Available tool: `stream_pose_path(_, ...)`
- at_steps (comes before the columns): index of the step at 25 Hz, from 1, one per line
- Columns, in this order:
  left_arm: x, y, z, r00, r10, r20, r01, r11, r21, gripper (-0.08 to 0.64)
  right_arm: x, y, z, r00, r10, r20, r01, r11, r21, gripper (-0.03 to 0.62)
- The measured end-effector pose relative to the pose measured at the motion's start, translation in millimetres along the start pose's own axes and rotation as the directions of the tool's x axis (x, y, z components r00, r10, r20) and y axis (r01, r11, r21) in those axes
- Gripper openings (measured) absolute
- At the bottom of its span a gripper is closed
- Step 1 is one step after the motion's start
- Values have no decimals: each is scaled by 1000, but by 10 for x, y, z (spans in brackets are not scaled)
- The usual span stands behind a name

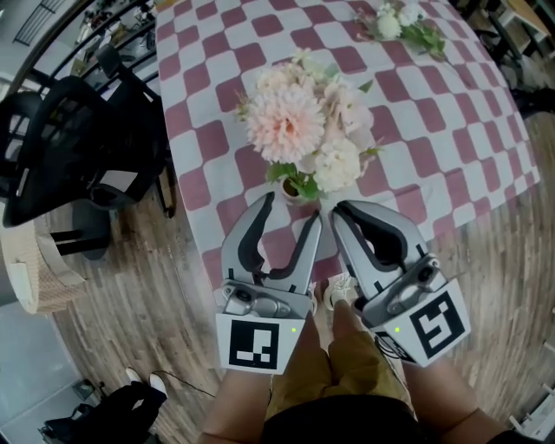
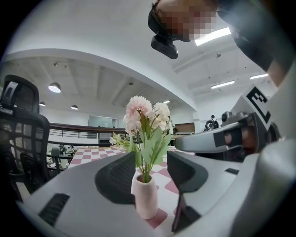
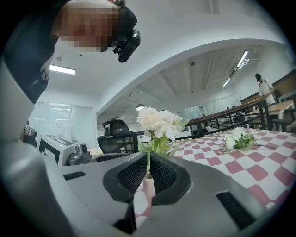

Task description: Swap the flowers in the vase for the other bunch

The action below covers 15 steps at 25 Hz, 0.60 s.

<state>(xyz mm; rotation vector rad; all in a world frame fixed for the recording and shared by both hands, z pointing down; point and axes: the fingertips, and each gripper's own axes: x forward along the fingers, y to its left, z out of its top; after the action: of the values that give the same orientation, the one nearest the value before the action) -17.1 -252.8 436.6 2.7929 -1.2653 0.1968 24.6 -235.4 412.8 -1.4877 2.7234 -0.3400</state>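
Observation:
A small pale pink vase (image 2: 145, 199) stands near the front edge of the pink-and-white checked table (image 1: 451, 113). It holds a bunch of pink and white flowers (image 1: 299, 126). In the head view the blooms hide most of the vase. The other bunch (image 1: 401, 22), white with green leaves, lies on the cloth at the far right. My left gripper (image 1: 293, 208) is open just short of the vase, which shows between its pads (image 2: 118, 178). Beside it, my right gripper (image 1: 347, 208) has its jaws almost together and empty, with the vase (image 3: 148, 190) seen through the slit.
A black mesh office chair (image 1: 61, 147) stands left of the table on the wooden floor (image 1: 165, 295). A pale wicker piece (image 1: 30, 260) sits at the far left. The person's tan trousers (image 1: 347, 364) are below the grippers. A railing (image 3: 231, 118) runs behind the table.

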Motion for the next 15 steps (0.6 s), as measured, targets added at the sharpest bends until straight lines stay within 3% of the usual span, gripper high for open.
stream_pose_path(15, -364, -96, 552, 999, 10, 50, -12, 999, 48, 60, -202, 248, 382, 999, 18, 37, -16, 999, -52, 41)
